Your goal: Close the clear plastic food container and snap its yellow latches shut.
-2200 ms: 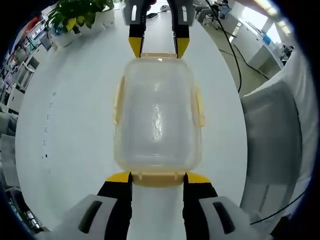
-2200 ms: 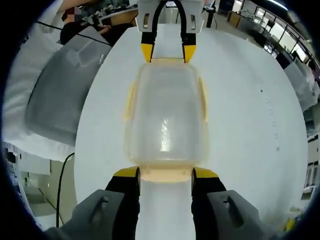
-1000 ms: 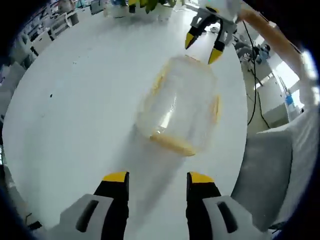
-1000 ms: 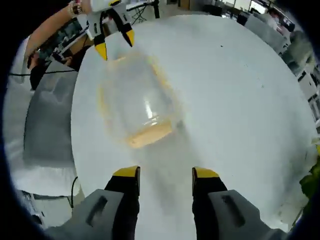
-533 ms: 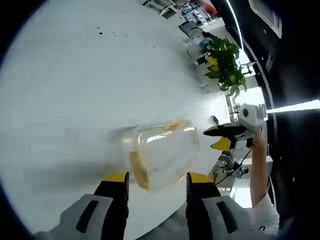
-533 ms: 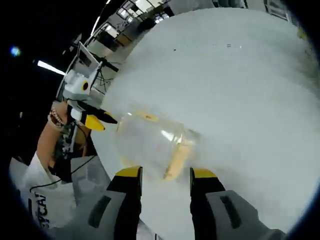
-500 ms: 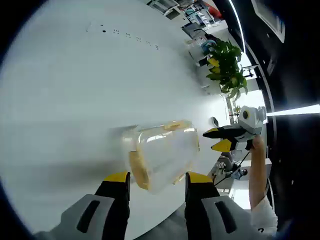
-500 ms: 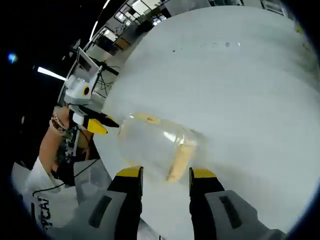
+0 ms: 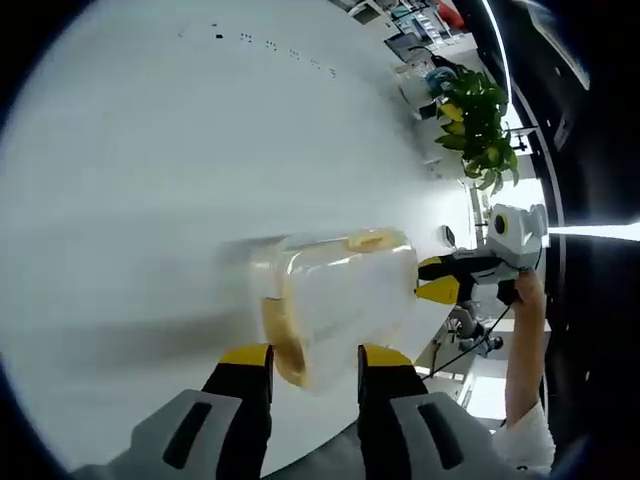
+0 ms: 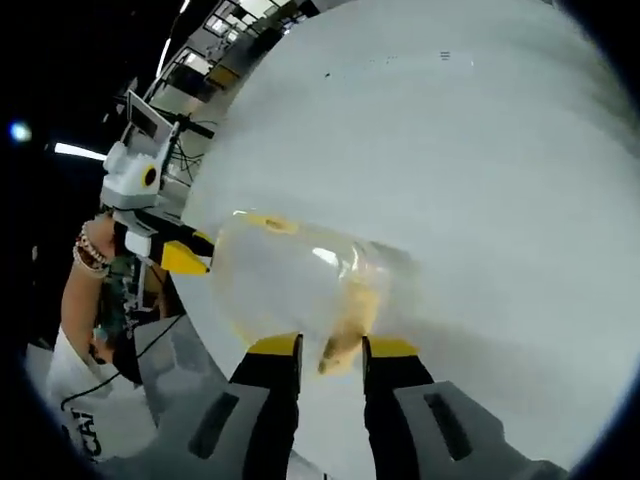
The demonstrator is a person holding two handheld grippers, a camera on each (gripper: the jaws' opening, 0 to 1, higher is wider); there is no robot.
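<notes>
We have the clear container [image 9: 335, 300] on the white surface [image 9: 150, 150], lid on; left tongs [image 9: 310, 357] and right tongs [image 10: 331, 347] each narrowed on an end latch, contact unclear; side latches prob. still to check.

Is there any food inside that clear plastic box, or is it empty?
Empty, as far as shows: the white table reads straight through the clear box, and nothing lies inside it.

white table [image 9: 150, 150] open around container [image 9: 340, 300]; plant [image 9: 478, 120] far off
</notes>
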